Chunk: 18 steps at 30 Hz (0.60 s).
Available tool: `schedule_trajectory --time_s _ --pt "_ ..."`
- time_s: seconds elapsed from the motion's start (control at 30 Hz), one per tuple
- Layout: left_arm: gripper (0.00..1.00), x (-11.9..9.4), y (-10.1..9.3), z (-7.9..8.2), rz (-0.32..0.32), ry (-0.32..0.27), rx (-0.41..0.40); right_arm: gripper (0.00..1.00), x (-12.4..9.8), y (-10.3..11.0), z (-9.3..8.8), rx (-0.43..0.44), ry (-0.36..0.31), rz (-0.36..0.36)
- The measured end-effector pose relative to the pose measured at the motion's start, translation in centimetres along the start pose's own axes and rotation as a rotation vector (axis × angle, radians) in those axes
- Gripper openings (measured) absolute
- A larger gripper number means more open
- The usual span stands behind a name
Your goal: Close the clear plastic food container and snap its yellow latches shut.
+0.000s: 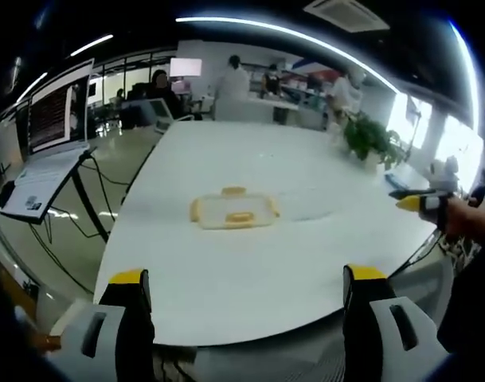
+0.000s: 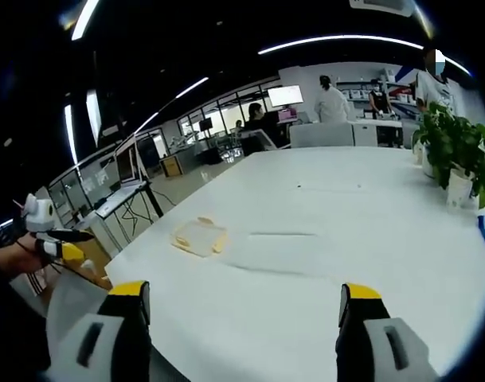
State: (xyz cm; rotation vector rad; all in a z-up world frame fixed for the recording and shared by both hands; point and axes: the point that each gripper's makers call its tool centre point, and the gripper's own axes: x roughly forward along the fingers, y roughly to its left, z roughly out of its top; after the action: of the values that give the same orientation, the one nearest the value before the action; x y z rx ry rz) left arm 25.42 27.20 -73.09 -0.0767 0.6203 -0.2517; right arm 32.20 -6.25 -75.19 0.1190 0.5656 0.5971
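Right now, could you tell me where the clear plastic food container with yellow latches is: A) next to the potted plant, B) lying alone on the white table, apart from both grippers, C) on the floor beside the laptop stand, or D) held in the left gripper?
B: the clear plastic food container with yellow latches lies on the white table, well ahead of both open grippers.

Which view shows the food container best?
The left gripper view: the container sits near centre, larger, its yellow latches distinct. The right gripper view shows it smaller, off to the left, details blurred.
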Motion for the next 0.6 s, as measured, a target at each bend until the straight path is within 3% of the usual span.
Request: schedule_trajectory --time_s 0.6 --pt "0.99 1.05 0.74 0.28 -0.008 0.014 0.020 1.00 0.32 -0.20 -0.58 -0.027 0.023 -0.023"
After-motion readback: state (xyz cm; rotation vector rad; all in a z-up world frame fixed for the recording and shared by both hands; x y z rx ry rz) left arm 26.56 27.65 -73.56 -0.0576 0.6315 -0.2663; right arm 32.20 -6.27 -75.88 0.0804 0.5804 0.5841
